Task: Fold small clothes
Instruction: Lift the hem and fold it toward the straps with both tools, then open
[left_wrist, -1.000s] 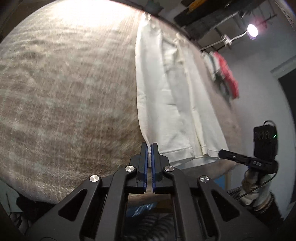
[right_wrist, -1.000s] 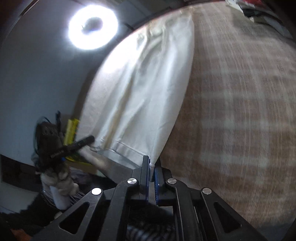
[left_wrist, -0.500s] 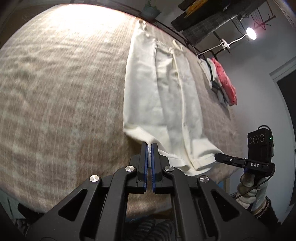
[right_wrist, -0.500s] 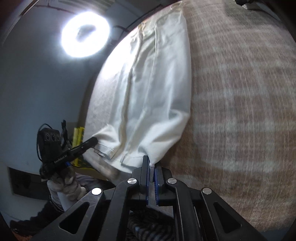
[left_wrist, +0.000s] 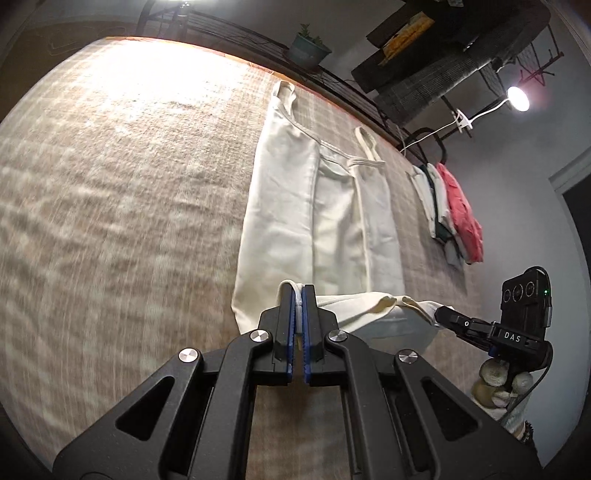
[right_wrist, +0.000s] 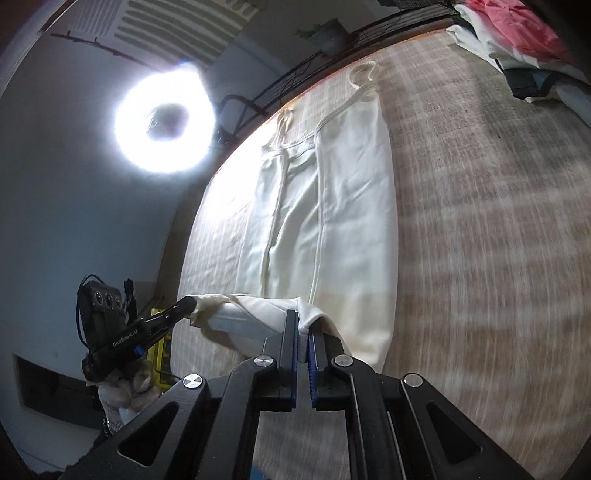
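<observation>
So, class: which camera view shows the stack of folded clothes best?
The left wrist view: the stack of folded clothes lies whole on the table, the pink piece on top. The right wrist view catches only part of it, cut off at the top corner.

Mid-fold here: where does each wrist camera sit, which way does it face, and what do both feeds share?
Left wrist: rides the left tongs, facing down-forward along the white garment; the right tongs and gloved hand show at right.
Right wrist: rides the right tongs, same heading; the left tongs show at left.
Shared: garment, hem pinched at both ends, checked table cover, folded pile.
</observation>
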